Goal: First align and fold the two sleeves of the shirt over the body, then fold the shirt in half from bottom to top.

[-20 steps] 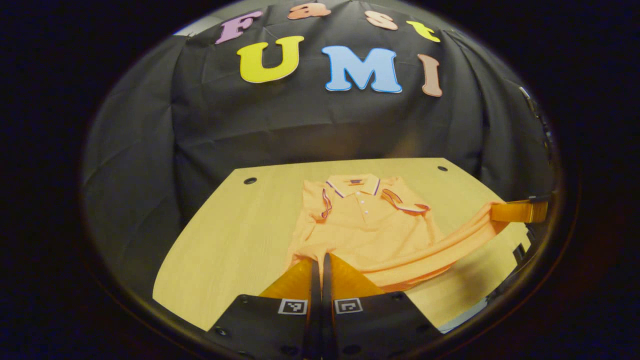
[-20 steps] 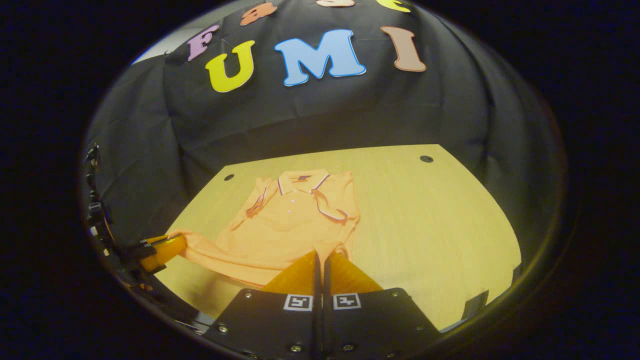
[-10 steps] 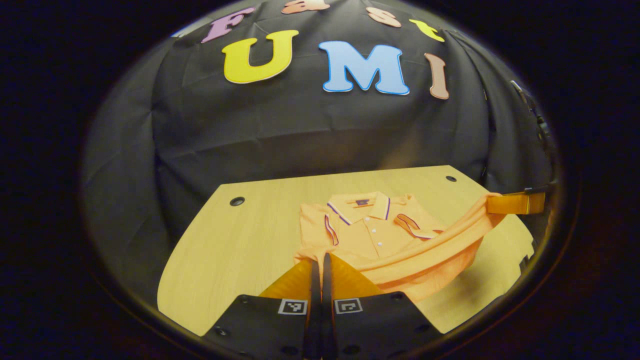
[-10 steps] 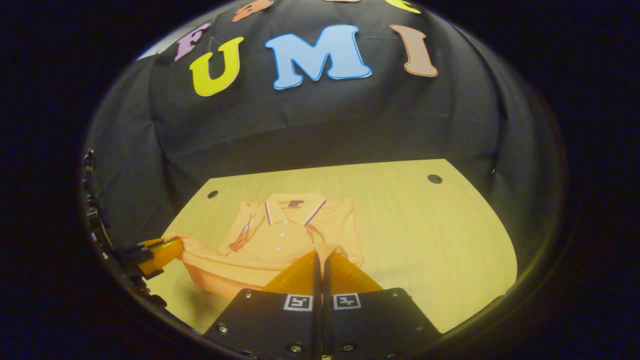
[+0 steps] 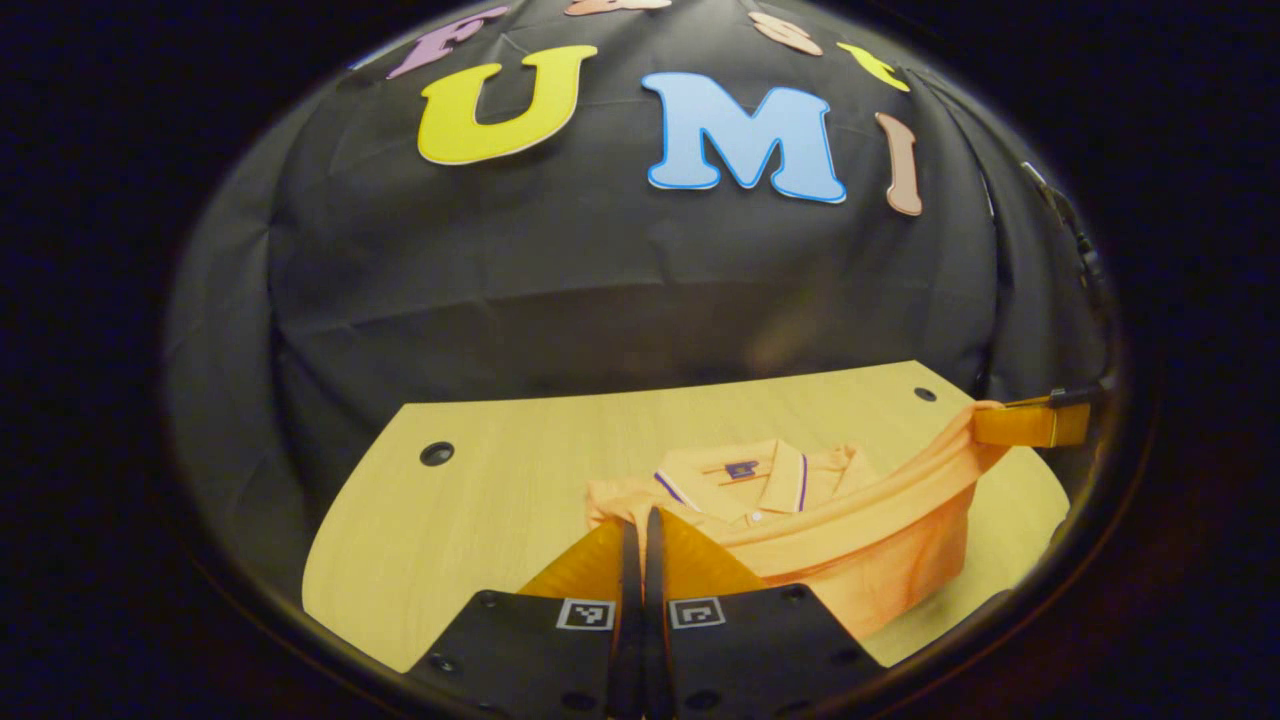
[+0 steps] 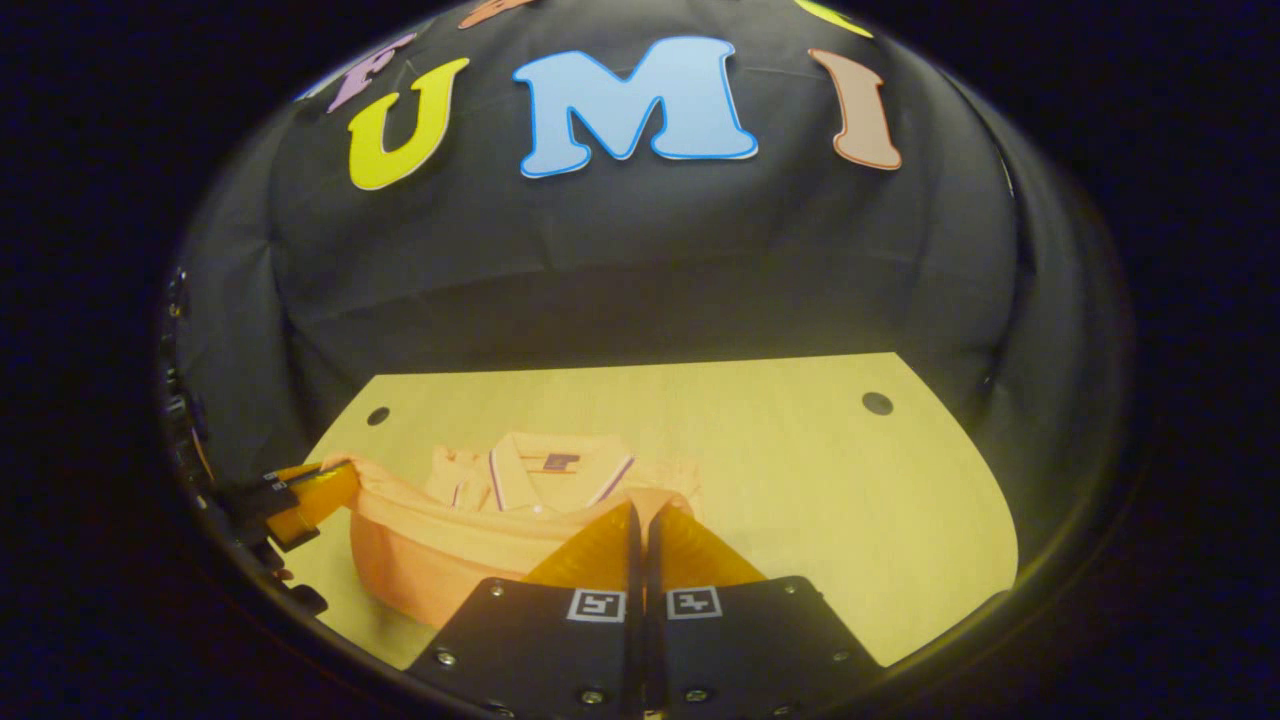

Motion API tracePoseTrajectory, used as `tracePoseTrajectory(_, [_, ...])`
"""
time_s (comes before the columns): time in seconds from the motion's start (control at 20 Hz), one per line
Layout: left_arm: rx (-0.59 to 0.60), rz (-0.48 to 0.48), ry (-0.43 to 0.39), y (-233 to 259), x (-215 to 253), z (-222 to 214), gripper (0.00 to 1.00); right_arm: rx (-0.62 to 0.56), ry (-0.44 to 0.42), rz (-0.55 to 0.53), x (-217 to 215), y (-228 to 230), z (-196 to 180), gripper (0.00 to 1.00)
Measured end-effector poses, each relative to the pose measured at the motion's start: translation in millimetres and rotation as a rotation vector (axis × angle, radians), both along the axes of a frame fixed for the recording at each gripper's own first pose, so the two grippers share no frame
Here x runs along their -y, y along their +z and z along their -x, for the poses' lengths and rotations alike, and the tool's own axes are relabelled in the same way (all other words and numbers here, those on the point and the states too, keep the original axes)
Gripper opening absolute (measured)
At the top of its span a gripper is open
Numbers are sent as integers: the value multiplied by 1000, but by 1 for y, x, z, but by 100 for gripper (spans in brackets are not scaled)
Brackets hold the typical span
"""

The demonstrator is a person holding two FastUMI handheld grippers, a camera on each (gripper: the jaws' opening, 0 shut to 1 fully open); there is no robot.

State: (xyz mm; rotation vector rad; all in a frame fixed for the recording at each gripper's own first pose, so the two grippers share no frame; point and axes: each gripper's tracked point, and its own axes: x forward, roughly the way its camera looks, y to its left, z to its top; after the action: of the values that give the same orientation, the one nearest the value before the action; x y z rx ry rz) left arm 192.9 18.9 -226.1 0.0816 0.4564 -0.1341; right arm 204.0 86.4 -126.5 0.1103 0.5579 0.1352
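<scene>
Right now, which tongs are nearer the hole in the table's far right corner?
Right. The right tongs, gripping the lifted hem of the shirt, hover close beside that hole. The left tongs grip the hem's other corner, across the shirt from it.

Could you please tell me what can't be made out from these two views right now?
- Sleeves: in the left gripper view, the raised hem of the shirt screens them.
- Table beneath the lifted fabric: covered in both views.
- Left gripper and right gripper contact with the hem: their own fingers cover it.
</scene>
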Motion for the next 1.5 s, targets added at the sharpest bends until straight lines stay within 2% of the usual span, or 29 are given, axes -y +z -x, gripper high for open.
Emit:
tracePoseTrajectory(0.25, [2, -7, -14, -16, -7, -61, 6, -27, -41, 10, -2, -14, -52, 1])
tracePoseTrajectory(0.6, [15, -42, -53, -48, -2, -109, 6, -78, -79, 56, -3, -54, -98, 1])
tracePoseTrajectory(0.95, [-6, -44, -33, -81, -6, -124, 6, -135, -87, 98, -4, -89, -112, 1])
tracePoseTrajectory(1.15, [-21, -55, -30, -84, -6, -122, 7, -154, -82, 109, -3, -90, -108, 4])
tracePoseTrajectory(1.25, [-22, -51, -26, -81, -6, -120, 15, -138, -82, 119, -3, -83, -108, 8])
tracePoseTrajectory(1.3, [-23, -47, -26, -78, -5, -118, 17, -127, -82, 127, -2, -77, -105, 22])
tracePoseTrajectory(1.35, [-24, -39, -22, -72, -5, -114, 17, -116, -80, 132, -1, -70, -102, 27])
tracePoseTrajectory(1.4, [-20, -33, -14, -67, -6, -110, 16, -102, -80, 136, -1, -65, -100, 39])
tracePoseTrajectory(1.45, [-14, -25, -6, -60, -7, -107, 28, -88, -77, 135, -1, -60, -98, 38])
tracePoseTrajectory(1.5, [-7, -19, 0, -53, -8, -103, 35, -77, -69, 130, -2, -54, -95, 49])
